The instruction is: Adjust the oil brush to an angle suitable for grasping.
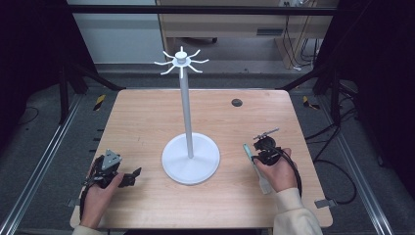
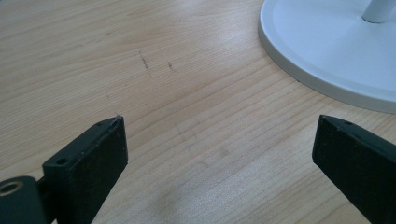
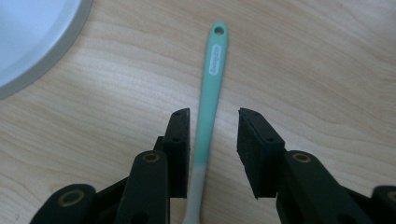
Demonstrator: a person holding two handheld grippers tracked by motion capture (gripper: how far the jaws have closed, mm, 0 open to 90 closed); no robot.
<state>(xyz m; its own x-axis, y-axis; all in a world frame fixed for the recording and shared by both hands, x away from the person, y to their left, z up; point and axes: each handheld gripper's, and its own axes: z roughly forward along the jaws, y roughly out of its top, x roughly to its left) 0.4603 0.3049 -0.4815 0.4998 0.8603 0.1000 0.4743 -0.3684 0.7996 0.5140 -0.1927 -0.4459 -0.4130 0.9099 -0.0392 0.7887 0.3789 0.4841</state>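
- A wooden table (image 1: 147,122) has a tall white stand (image 1: 186,112) in the middle of it.
- The stand has a round flat base (image 1: 191,166), a thin pole, and little curved hooks (image 1: 181,61) at the top.
- The left gripper (image 1: 128,177) rests low on the table near the left front, held by the person's left hand (image 1: 100,188).
- In the left gripper view its two black fingers (image 2: 88,158) are spread wide apart, released, with bare wood between them.
- The edge of the white base (image 2: 317,51) shows at the top right of that view, near the right finger but not touching it.
- A long thin green spatula (image 3: 211,88) lies flat on the table, to the right of the base.
- Its handle has a small hole at the far end and a white label below that.
- Lower down, the green turns to a pale grey part.
- The right gripper (image 3: 214,140) is right over the spatula, held by the right hand (image 1: 276,171).
- Its fingers (image 3: 180,140) sit on each side of the handle, a bit apart, not clenched.
- The left one is very close to the handle, and the right one has a clear gap.
- In the high view the spatula (image 1: 250,156) lies just beside the right hand, pointing away from the person.
- A small dark round hole (image 1: 237,102) is in the table far back.
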